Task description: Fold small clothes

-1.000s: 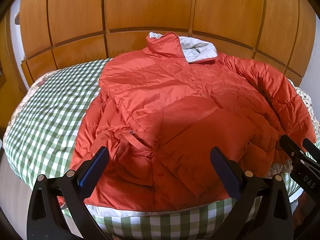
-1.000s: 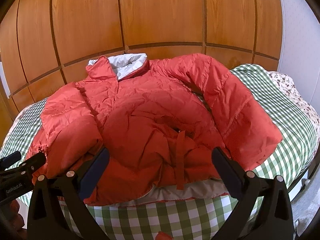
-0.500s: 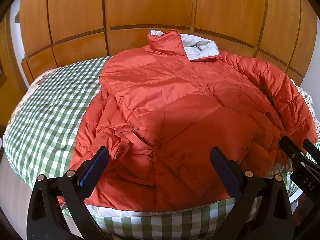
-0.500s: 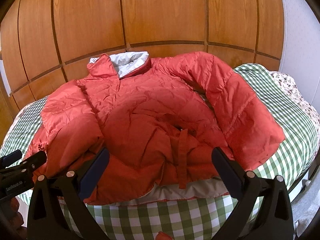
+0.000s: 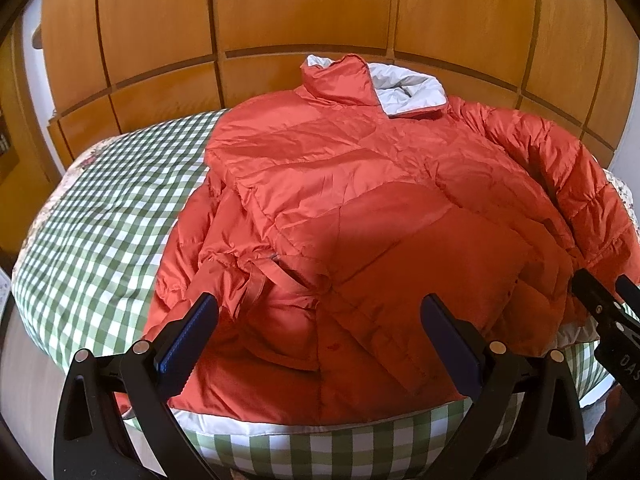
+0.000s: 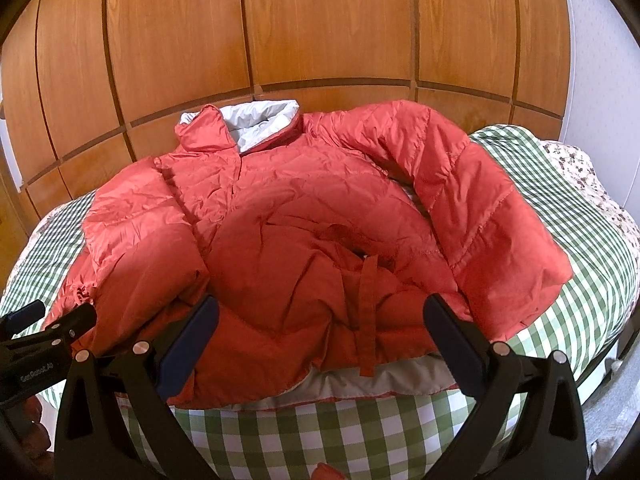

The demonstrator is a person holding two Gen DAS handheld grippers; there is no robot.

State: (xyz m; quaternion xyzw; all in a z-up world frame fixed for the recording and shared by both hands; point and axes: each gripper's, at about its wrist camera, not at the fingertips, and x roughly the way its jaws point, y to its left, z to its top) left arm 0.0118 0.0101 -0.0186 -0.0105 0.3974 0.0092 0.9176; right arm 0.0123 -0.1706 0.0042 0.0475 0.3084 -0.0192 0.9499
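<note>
An orange-red puffer jacket (image 5: 360,208) with a pale grey lining at the collar (image 5: 408,88) lies front up on the bed, hem toward me. It also shows in the right wrist view (image 6: 304,232), with one sleeve (image 6: 480,208) curving down its right side and a belt strap (image 6: 366,312) hanging over the hem. My left gripper (image 5: 320,328) is open and empty, just above the near hem. My right gripper (image 6: 320,328) is open and empty over the hem too. Each gripper's tip shows at the edge of the other's view.
The bed has a green and white checked cover (image 5: 100,232) with a floral sheet at its edges (image 6: 576,168). A wall of wooden cupboard panels (image 6: 320,32) stands right behind the bed. The bed's front edge (image 6: 360,432) is just below my grippers.
Both views have drifted slightly, the jacket sitting a little higher and closer in frame. The jacket itself has not moved and both grippers stay open.
</note>
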